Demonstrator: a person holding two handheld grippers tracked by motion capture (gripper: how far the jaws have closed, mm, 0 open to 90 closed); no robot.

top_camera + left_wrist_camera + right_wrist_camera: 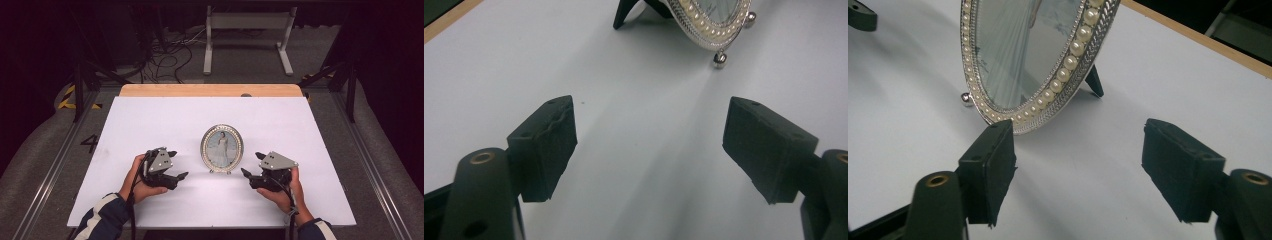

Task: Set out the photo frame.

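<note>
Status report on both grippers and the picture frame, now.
Left gripper open, empty. Right gripper open, empty. Oval pearl-rimmed picture frame upright between them on the white table. Nothing in the way.

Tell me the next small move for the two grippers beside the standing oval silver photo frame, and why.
Probably draw both hands back. The oval silver pearl-rimmed photo frame stands upright on its own feet and rear strut, and the left gripper and right gripper are open, holding nothing.

floor mark point(90, 143): a dark "4" on the grey floor, left of the table
floor tape point(67, 98): yellow and black hazard stripes, no wording
picture frame point(221, 148): a photo of a figure, no readable text
</note>
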